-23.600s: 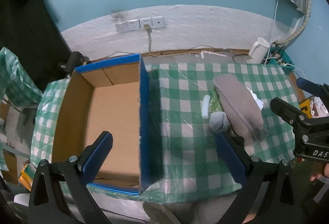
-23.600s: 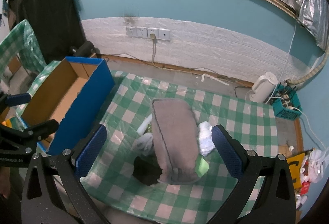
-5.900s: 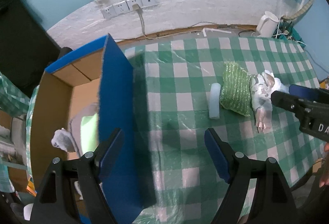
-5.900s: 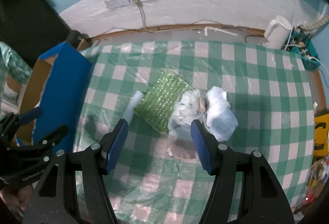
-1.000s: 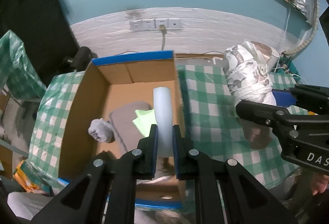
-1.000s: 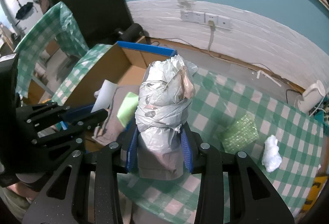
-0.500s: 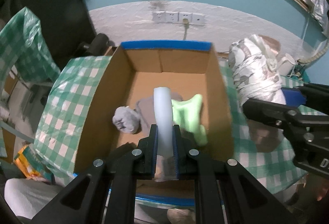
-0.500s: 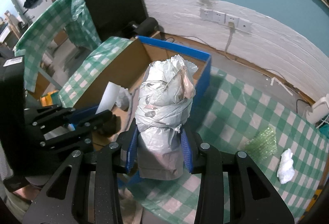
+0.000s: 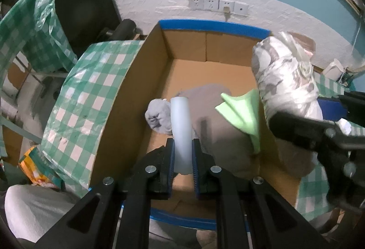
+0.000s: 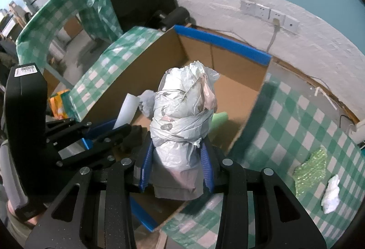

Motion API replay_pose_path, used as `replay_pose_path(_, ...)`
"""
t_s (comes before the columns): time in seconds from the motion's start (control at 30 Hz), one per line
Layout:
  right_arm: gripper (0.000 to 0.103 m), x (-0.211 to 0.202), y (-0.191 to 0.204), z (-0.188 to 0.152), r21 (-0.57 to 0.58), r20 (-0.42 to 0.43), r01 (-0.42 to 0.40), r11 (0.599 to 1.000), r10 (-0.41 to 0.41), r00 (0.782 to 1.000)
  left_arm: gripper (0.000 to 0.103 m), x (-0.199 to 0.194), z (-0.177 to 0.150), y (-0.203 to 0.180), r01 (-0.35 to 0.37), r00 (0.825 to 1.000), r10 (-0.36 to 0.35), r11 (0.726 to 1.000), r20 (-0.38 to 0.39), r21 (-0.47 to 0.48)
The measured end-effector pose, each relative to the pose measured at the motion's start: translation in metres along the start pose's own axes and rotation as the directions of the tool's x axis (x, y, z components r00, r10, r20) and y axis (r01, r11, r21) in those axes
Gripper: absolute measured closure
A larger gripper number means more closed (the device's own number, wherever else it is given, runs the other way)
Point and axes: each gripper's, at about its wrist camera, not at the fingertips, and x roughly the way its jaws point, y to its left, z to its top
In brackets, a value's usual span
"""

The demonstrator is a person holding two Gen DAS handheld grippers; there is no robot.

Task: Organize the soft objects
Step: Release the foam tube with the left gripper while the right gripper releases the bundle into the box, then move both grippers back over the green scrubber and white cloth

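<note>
My left gripper (image 9: 182,153) is shut on a white foam tube (image 9: 181,125) and holds it over the open cardboard box (image 9: 127,93) with blue edges. In the box lie a grey cloth (image 9: 219,121), a grey sock ball (image 9: 158,116) and a light green cloth (image 9: 244,109). My right gripper (image 10: 178,164) is shut on a grey plastic-wrapped bundle (image 10: 182,116), held above the box's right side; the bundle also shows in the left wrist view (image 9: 285,80). The left gripper and tube (image 10: 126,111) show at the left of the right wrist view.
A green bubble-wrap piece (image 10: 310,169) and a white crumpled wad (image 10: 330,192) lie on the green checked tablecloth (image 10: 296,125) right of the box. Wall sockets (image 9: 216,3) and a white brick wall stand behind. A checked cover (image 9: 29,30) hangs at the left.
Both grippers have moved left with their loads, so the box now lies straight under the tube and the bundle sits over its right wall.
</note>
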Motion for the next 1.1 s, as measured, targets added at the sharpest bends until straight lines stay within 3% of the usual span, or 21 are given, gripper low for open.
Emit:
replay_pose_path(0.17, 0.061, 0.010, 0.002, -0.001, -0.003, -0.025, 0.021, 1.000, -0.021, 0.999, 0.081, 0.008, -0.003, 0.003, -0.024, 0.999, 0.023, 1.000, -0.029, -0.015)
replay_pose_path(0.23, 0.059, 0.011, 0.002, -0.001, -0.003, -0.030, 0.027, 1.000, -0.027, 0.999, 0.069, 0.007, -0.003, 0.005, -0.025, 0.999, 0.024, 0.999, -0.028, -0.024)
replay_pose_path(0.37, 0.041, 0.004, -0.001, 0.000, 0.008, -0.009, 0.051, 0.999, -0.051, 0.999, 0.044, 0.002, -0.001, 0.006, -0.038, 0.999, 0.038, 0.999, -0.002, -0.027)
replay_pose_path(0.73, 0.041, -0.019, -0.014, -0.004, 0.035, 0.037, 0.085, 0.996, -0.086, 0.996, 0.043, -0.007, 0.004, -0.002, -0.049, 0.998, 0.049, 0.999, 0.026, -0.006)
replay_pose_path(1.1, 0.040, -0.040, -0.043, -0.021, 0.091, 0.053, 0.115, 0.989, -0.120, 0.991, 0.039, -0.018, 0.008, -0.030, -0.010, 0.999, 0.008, 0.999, 0.052, 0.039)
